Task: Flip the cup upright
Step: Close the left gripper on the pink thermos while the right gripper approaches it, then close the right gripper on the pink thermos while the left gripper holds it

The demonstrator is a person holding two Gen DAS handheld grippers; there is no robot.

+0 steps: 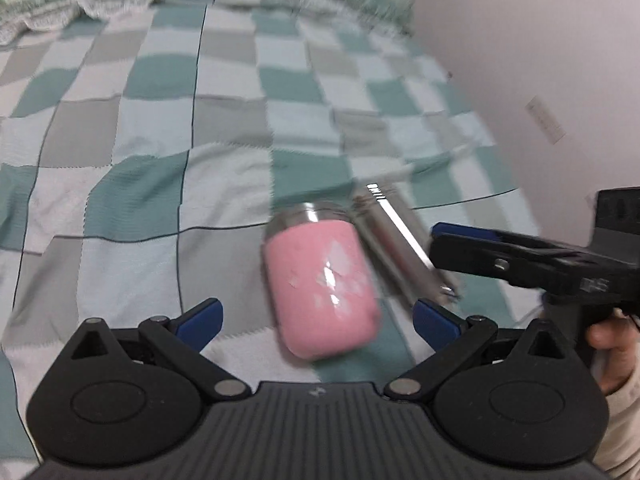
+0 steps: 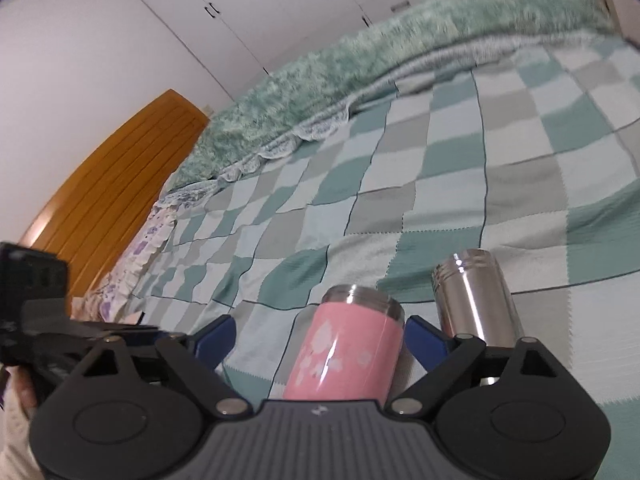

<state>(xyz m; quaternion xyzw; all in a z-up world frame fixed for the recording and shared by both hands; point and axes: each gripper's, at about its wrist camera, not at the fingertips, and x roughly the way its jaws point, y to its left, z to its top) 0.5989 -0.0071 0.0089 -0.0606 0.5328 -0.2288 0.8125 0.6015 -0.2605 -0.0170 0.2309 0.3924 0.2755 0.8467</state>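
Note:
A pink cup (image 1: 324, 288) with a steel rim and white flower prints lies on its side on the checked bedspread (image 1: 160, 128). A plain steel cup (image 1: 396, 248) lies beside it on the right. My left gripper (image 1: 316, 316) is open, its blue pads on either side of the pink cup's base without touching. In the right wrist view the pink cup (image 2: 348, 352) lies between the open jaws of my right gripper (image 2: 320, 336), rim pointing away, and the steel cup (image 2: 476, 300) lies to the right. The right gripper (image 1: 444, 248) enters the left wrist view from the right.
A fluffy green blanket (image 2: 360, 76) is bunched along the far side of the bed. A wooden headboard (image 2: 112, 188) stands at the left and a white wall (image 1: 540, 60) runs close along the bed's right side. White wardrobe doors (image 2: 240, 8) stand behind.

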